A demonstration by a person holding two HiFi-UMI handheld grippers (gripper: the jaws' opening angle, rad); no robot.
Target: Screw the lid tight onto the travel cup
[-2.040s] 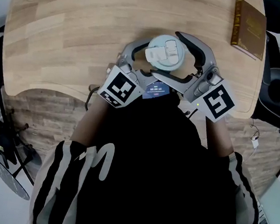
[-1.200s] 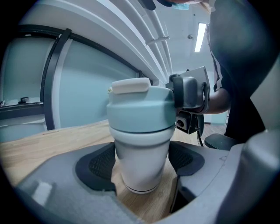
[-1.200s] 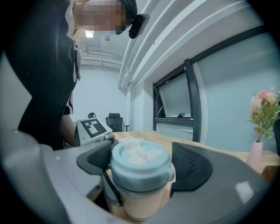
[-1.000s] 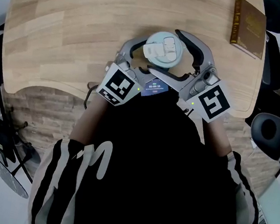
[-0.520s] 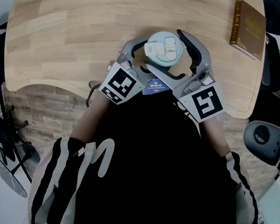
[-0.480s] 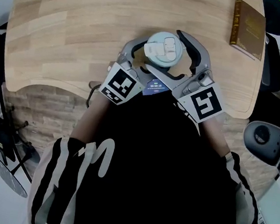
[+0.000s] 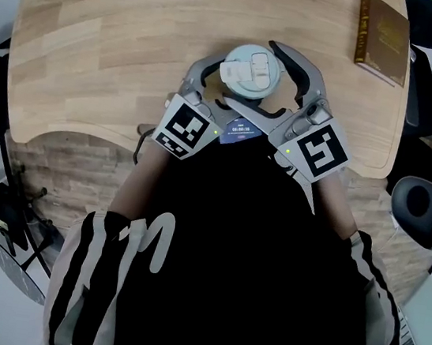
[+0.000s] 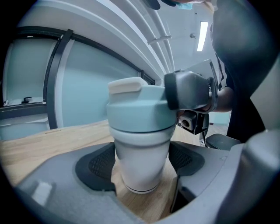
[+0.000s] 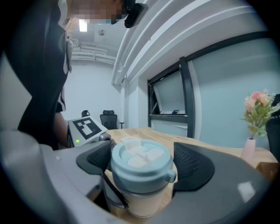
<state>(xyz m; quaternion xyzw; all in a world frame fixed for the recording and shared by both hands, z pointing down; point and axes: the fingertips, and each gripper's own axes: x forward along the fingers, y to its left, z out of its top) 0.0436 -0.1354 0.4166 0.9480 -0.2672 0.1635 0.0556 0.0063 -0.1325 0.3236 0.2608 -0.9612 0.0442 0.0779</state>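
Here the left claw [image 8: 142, 162] clamps the travel cup [image 8: 141, 177] low down, while the right claw [image 9: 143, 164] grips the lid [image 9: 138, 154] above.

Black top [image 7: 223, 232] with white sleeve stripes

The travel cup [image 8: 139, 144] stands on the surface [image 7: 107, 41] close to the person's edge, with the lid [image 7: 249, 70] on top of it. The left gripper [image 8: 142, 168] reaches in from the cup's left, its fingers [image 8: 98, 164] on either side of the cup's body. The right gripper [image 9: 142, 162] comes in from the right, higher up, its fingers [image 9: 192, 164] flanking the lid. A book [image 7: 384, 40] lies at the far right corner, well apart.
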